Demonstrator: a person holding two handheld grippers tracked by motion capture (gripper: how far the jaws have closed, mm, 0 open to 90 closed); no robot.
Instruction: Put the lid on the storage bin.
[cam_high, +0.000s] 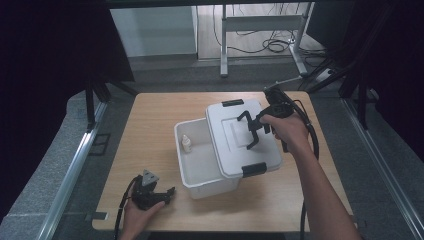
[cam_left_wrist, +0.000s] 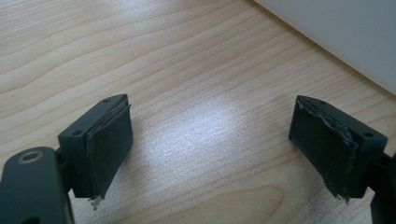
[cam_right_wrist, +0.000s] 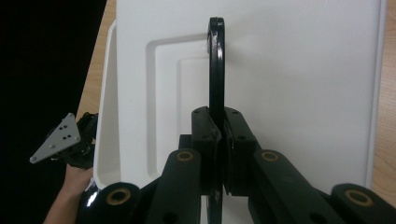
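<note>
Right claw (cam_right_wrist: 219, 154) is clamped on the black curved plastic handle (cam_right_wrist: 215, 70) of the white rectangular plastic lid (cam_high: 240, 137), which lies askew over the white plastic bin (cam_high: 200, 175) on the wooden surface (cam_high: 150, 125). Left claw (cam_left_wrist: 210, 149) rests apart, empty. Risk: the thin handle could pivot in the grip, letting the lid slide off.

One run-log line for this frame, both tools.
right tool: shut on lid handle | lid: askew over white bin | left tool: open, on table | bottle: in bin

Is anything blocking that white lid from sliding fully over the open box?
Nothing visible does. The right gripper is clamped on the lid's black handle; the small bottle stands low inside the box, below its rim.
</note>
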